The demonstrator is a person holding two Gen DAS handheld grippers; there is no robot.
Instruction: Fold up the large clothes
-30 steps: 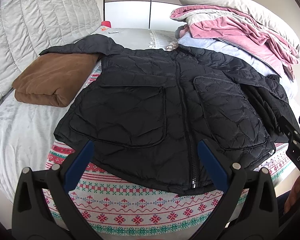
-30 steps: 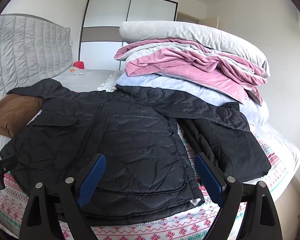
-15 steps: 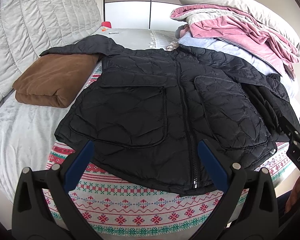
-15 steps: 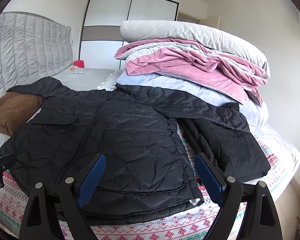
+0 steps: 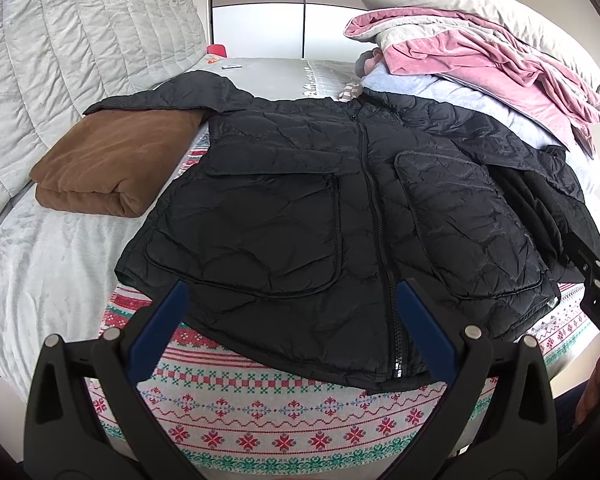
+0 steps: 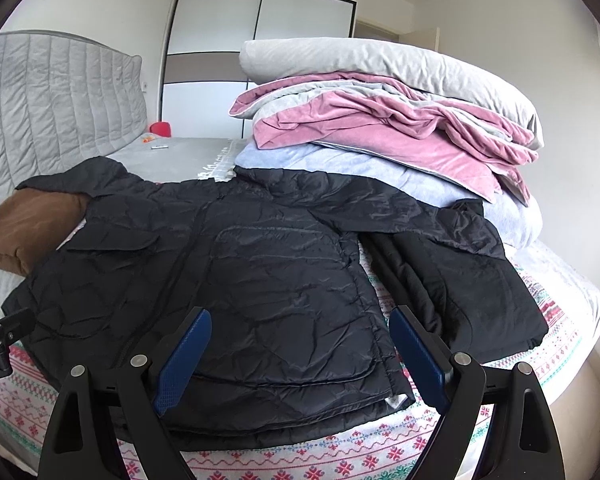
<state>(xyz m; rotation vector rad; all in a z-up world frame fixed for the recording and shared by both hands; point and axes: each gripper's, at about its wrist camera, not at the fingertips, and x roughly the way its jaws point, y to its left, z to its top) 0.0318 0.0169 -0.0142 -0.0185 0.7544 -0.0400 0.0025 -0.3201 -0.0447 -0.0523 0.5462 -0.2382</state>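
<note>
One black quilted zip-front jacket (image 5: 300,220) with two patch pockets was laid flat on the patterned knit bedspread (image 5: 280,412). Two grippers, left gripper (image 5: 292,320) and right gripper (image 6: 300,344), were held wide open, nothing grasped.

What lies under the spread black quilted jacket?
Under the black quilted jacket a patterned knit blanket shows at the hem. One sleeve overlaps the folded brown blanket. Whatever sits beneath the jacket's middle is covered.

Black tool (image 5: 292,304) frames, blue pads (image 5: 158,334), silver screws
</note>
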